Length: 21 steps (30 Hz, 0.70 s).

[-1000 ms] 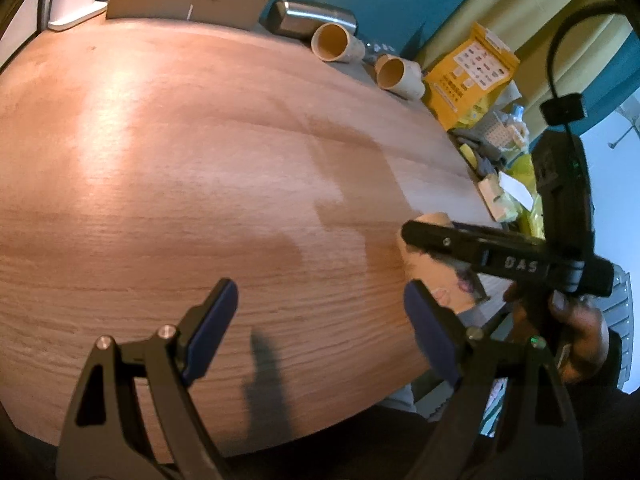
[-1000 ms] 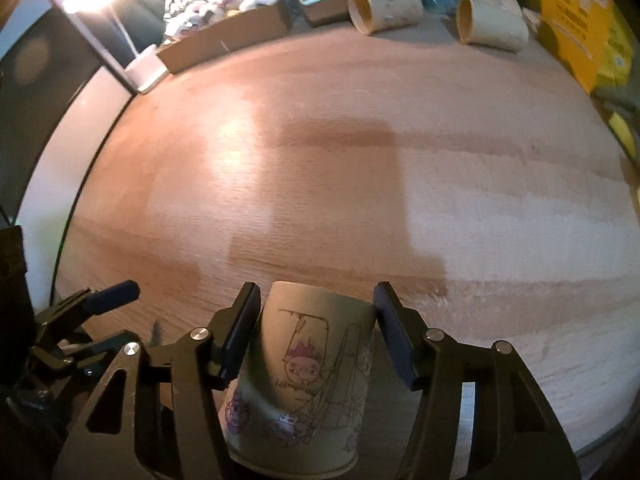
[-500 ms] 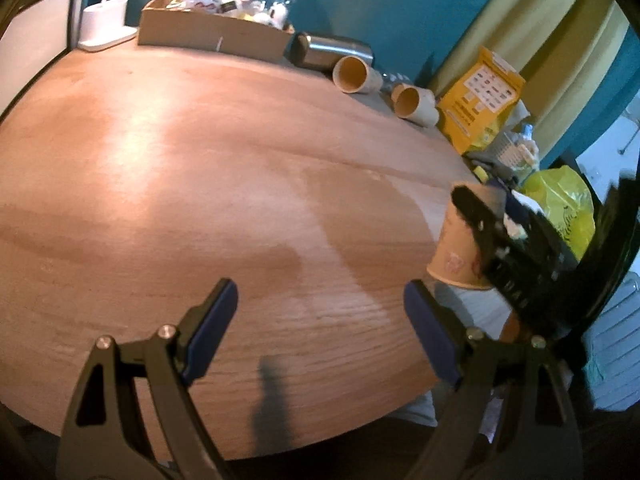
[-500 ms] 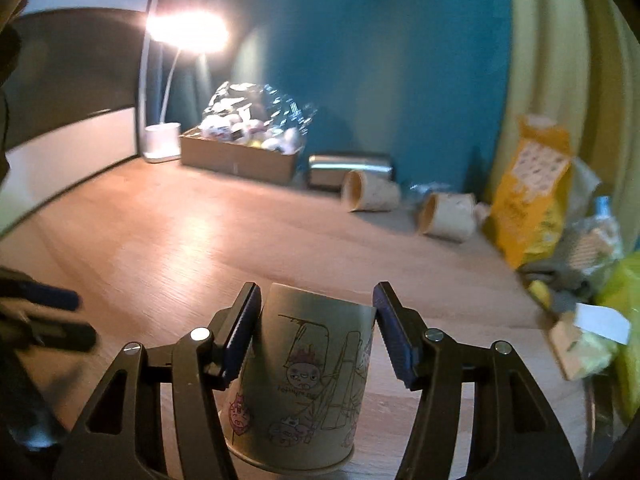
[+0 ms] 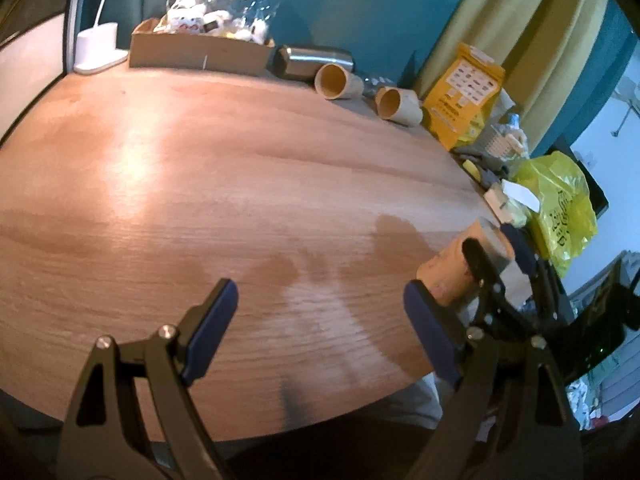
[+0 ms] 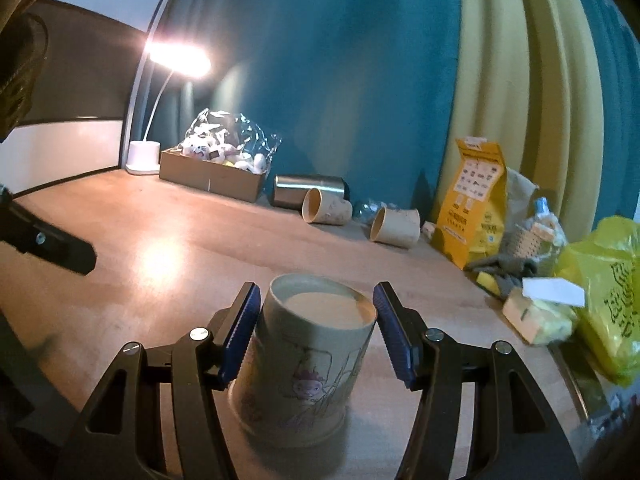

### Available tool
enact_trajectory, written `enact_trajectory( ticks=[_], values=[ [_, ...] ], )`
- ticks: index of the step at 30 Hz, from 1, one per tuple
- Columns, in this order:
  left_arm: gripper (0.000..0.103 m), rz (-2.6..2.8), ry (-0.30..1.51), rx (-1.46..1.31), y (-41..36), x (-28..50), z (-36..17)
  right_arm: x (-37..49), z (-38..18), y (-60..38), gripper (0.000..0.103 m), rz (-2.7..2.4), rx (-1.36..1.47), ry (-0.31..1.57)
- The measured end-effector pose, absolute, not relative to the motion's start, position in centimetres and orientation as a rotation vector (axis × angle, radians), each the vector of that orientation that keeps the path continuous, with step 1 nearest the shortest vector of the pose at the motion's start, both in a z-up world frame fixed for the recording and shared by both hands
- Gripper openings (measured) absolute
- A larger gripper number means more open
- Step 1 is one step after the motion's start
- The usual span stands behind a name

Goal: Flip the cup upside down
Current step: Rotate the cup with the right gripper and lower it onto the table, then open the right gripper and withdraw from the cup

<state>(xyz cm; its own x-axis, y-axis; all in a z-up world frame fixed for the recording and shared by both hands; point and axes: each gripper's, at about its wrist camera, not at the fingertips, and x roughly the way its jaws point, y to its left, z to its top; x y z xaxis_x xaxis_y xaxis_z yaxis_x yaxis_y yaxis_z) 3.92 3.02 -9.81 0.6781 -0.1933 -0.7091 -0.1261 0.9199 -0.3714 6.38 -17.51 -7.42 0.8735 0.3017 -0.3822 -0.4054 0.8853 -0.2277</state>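
The cartoon-printed paper cup (image 6: 308, 364) stands base-up, right gripper (image 6: 316, 336) barely parted beside it, left gripper (image 5: 320, 320) wide, empty.

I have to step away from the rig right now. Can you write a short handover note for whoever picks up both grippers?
Right gripper: its fingers are on either side of the paper cup, with small gaps showing, so the grip looks released or nearly so.
Left gripper: open, holding nothing, over the table.
Cup: upside down, base up, wide rim on the table near the front edge.
Done: the flip, by the look of it.
Left: open the right gripper fully and back it away without knocking the cup.
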Motion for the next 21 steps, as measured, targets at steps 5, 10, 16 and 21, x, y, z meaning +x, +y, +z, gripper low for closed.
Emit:
enact_trajectory(
  ticks=[5,10,16,21],
  values=[
    [0.086,-0.014,0.786,-0.355,1.9,3.2,-8.9,5.9,-7.8,-18.1,0.062,0.38,-0.277,0.393],
    [0.087,0.014,0.739,-0.308,1.2,2.4,-7.9,6.1,-6.8,-18.6,0.079,0.387,-0.221,0.428],
    [0.092,0.041,0.669,-0.253,0.3,1.0,-6.0,6.2,-4.4,-19.3,0.083,0.38,-0.148,0.493],
    [0.095,0.041,0.605,-0.224,-0.5,-0.3,-4.1,5.9,-2.6,-19.8,0.083,0.377,-0.099,0.546]
  ],
)
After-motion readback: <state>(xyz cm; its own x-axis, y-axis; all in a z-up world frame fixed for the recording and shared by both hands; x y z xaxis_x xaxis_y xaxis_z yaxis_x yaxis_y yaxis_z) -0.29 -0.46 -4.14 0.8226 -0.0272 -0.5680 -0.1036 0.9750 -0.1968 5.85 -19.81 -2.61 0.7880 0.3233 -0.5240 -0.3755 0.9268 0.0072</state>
